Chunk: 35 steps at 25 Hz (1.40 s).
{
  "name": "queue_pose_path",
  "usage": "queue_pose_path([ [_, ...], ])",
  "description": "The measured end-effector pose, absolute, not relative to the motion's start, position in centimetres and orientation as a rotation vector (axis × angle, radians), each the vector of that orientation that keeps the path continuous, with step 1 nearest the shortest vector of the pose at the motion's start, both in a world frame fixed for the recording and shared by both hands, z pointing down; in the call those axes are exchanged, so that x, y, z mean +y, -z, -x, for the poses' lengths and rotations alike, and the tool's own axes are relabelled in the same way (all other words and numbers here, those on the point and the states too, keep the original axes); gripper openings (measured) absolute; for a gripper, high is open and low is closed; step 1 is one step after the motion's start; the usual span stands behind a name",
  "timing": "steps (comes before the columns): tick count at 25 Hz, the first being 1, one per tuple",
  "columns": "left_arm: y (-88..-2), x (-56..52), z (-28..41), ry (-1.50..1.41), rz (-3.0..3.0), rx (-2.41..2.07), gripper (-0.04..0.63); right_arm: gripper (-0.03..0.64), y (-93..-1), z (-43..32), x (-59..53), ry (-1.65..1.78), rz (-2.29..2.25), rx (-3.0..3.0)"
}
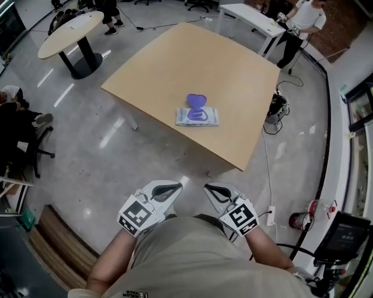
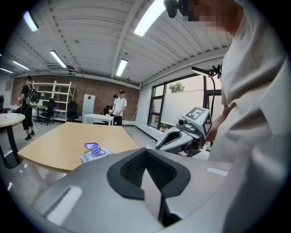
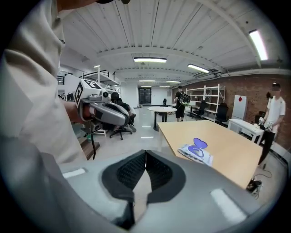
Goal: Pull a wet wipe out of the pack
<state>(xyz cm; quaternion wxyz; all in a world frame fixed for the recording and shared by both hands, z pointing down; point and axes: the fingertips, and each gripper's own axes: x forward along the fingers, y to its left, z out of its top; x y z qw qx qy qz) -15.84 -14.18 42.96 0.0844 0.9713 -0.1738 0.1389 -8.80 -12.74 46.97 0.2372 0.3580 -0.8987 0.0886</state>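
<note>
A: Where's the pack?
B: The wet wipe pack (image 1: 197, 116) lies flat on the tan counter (image 1: 175, 58). In my head view it's toward the counter's near-right part, clear of every edge. Its purple lid (image 1: 196, 100) is flipped open on the pack's far side. The opening is too small for me to tell whether a wipe sticks out.
A: Grippers?
B: Both are well apart from the pack, low in the head view, close in front of my torso and over the grey floor (image 1: 105, 134). The left hand-held gripper (image 1: 167, 190) is clenched, pads meeting at the tips, nothing between them. The right hand-held gripper (image 1: 214, 191) is the same, clenched and empty. They sit side by side with the tips pointing toward the counter.
A: Do the gripper views agree?
B: Yes. In the left gripper view the jaws are together, the pack is off to their left on the counter, and the right unit is in frame on the right. In the right gripper view the jaws are together, the pack is to their right, and the left unit is at upper left.
A: Surroundings?
B: There's a round table (image 1: 70, 32) far left, beyond the counter. A white desk (image 1: 245, 13) is far right, with a person (image 1: 306, 16) standing beside it. A white power strip (image 1: 271, 215) is on the floor to my right.
</note>
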Motion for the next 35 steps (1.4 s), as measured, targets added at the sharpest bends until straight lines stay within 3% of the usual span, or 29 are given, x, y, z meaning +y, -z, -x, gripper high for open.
queue_pose_path([
  [7, -45.3, -19.9, 17.7, -0.445, -2.865, -0.481, 0.005, 0.003, -48.1, 9.7, -18.1, -0.283, -1.053, -2.415],
  [27, -55.3, -40.4, 9.3, -0.656, -2.653, -0.706, 0.005, 0.018, -58.3, -1.3, -39.8, -0.127, -0.844, -2.258],
  [35, -60.7, -44.3, 7.2, -0.775, -2.528, -0.782, 0.005, 0.066, -62.7, -2.9, -44.9, -0.191, -0.781, -2.245],
])
